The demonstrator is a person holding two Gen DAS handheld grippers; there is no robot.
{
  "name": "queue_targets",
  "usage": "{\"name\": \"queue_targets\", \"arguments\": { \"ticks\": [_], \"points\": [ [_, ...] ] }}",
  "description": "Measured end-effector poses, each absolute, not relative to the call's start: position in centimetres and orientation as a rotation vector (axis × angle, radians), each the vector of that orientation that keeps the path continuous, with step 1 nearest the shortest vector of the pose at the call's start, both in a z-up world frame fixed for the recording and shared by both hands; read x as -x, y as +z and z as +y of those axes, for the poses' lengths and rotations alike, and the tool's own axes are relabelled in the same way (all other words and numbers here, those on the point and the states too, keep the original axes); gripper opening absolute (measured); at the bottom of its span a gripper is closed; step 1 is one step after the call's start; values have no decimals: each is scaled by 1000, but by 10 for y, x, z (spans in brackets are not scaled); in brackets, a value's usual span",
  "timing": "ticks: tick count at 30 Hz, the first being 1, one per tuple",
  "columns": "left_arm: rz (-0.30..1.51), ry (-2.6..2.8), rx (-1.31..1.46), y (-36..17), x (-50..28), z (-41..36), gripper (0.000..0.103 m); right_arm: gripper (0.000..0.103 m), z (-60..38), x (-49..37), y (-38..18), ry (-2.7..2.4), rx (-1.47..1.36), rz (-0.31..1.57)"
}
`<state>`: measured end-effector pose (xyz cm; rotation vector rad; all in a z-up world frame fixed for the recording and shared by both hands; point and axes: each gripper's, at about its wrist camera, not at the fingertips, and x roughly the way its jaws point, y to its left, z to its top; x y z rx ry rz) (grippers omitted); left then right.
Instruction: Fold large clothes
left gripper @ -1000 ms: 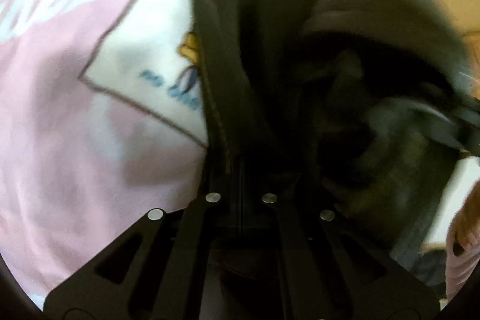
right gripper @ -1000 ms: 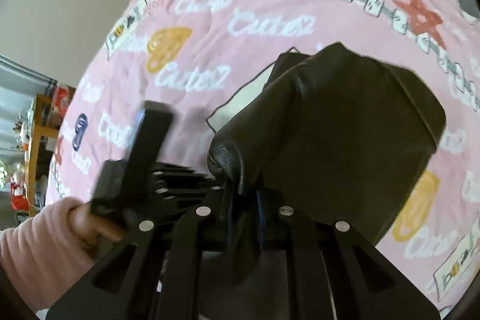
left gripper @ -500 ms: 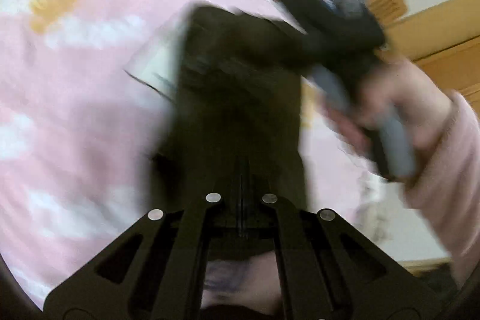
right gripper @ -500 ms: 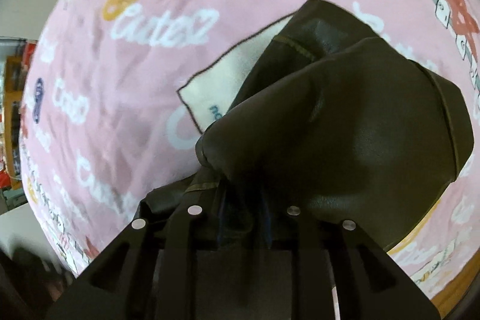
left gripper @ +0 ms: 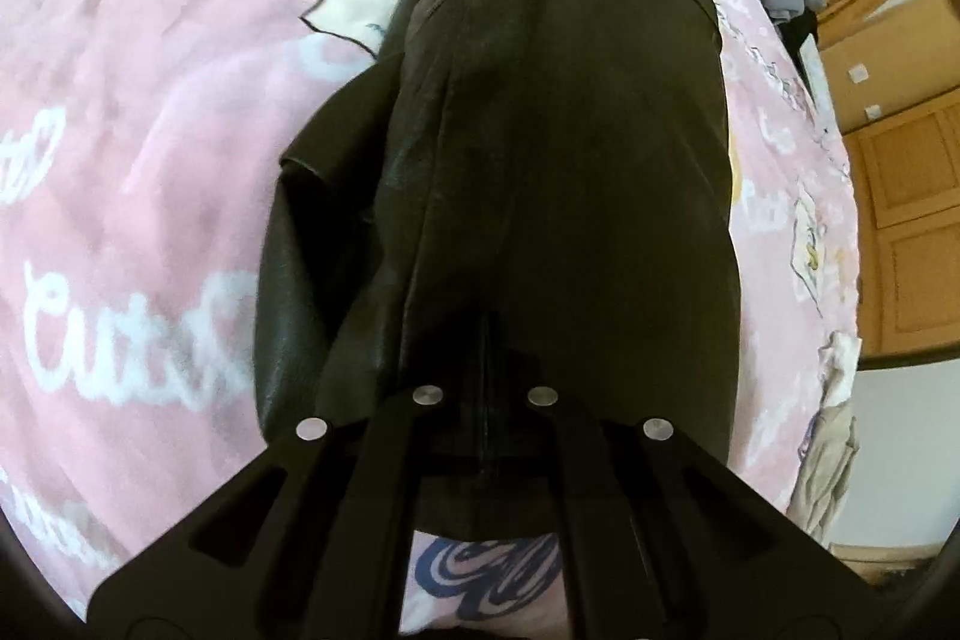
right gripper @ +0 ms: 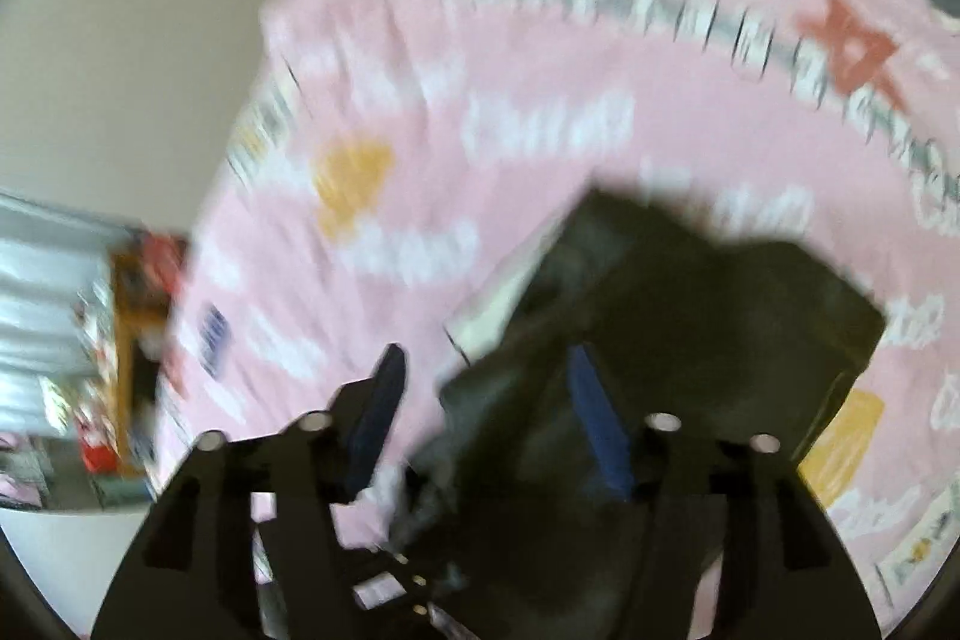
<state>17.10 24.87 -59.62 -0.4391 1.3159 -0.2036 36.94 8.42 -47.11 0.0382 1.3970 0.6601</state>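
Left tongs [left gripper: 486, 340] pinch the black garment [left gripper: 570, 130], tips hidden; right tongs [right gripper: 486, 400] just spread, blurred.

One black garment [left gripper: 570, 160], two grippers [right gripper: 486, 418].

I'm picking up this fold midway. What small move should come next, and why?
Probably lower the left gripper, still shut on the black leather garment, so the cloth settles on the pink bedspread. The right gripper has just been opening, its blue pads stand clear of the garment, and that side seems already dropped.
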Motion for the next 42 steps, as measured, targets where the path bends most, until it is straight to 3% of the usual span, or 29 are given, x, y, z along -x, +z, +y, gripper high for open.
{"name": "queue_targets", "arguments": {
  "ticks": [1,2,8,10,13,16,23,26,30,33,36,42],
  "points": [
    [1316,-194,443,-595,-170,248,1,16,78,-365,-465,671,-25,1376],
    [1315,-181,459,-595,-170,248,1,3,78,-359,-467,678,-5,1384],
    [1333,-127,572,-598,-166,255,1,1,156,-307,-582,776,267,1650],
    [1351,-130,566,-603,-161,257,1,1,184,-303,-625,638,413,1617],
    [1388,-112,563,-621,-159,258,1,1,196,-303,-658,483,375,1641],
    [1399,-123,556,-621,-163,263,2,1,202,-297,-640,563,403,1587],
    [1411,-129,517,-584,-181,263,2,4,83,-326,-501,568,259,1261],
    [1391,-86,498,-551,-206,261,2,2,24,-345,-526,478,178,1349],
    [1365,-80,405,-535,-260,234,2,2,30,-352,-586,456,187,1464],
    [1459,21,321,-583,-305,225,2,1,31,-359,-611,388,191,1433],
    [1517,3,365,-629,-325,228,2,0,9,-368,-634,340,15,1417],
    [1449,-34,299,-604,-319,226,2,6,-51,-316,-593,420,-331,1270]
  ]
}}
